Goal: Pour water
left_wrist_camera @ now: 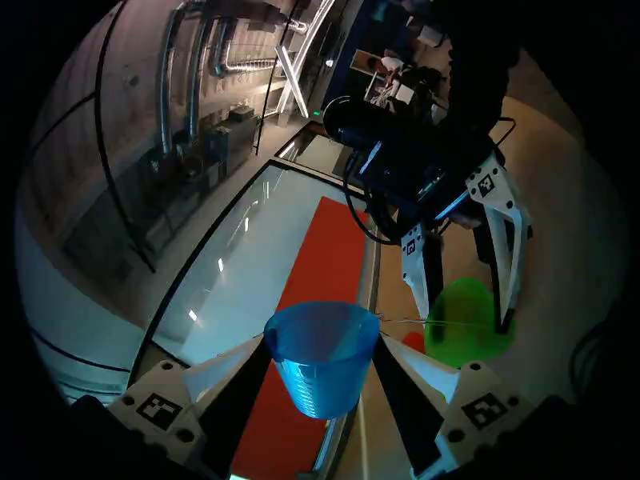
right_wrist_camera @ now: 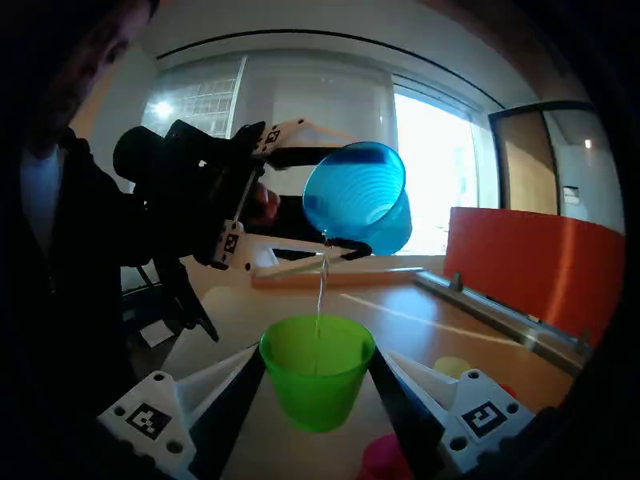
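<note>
Mid-pour over a wooden table (right_wrist_camera: pixel 416 316): the left gripper (left_wrist_camera: pixel 322 346) clamps a blue cup (left_wrist_camera: pixel 320 372) between both fingers and tilts it steeply above a green cup (right_wrist_camera: pixel 318 376). The right gripper (right_wrist_camera: pixel 318 356) grips the green cup the same way, upright and just below the blue one. A thin stream of water (right_wrist_camera: pixel 322 276) falls from the blue cup's lip into the green cup's mouth, with no spill to be seen on the table. The pour is under way but not finished. Through the green plastic the level seems low, though the view is too dim to be sure. Left to do, by this showing: empty the blue cup, right it, and set both cups down.
</note>
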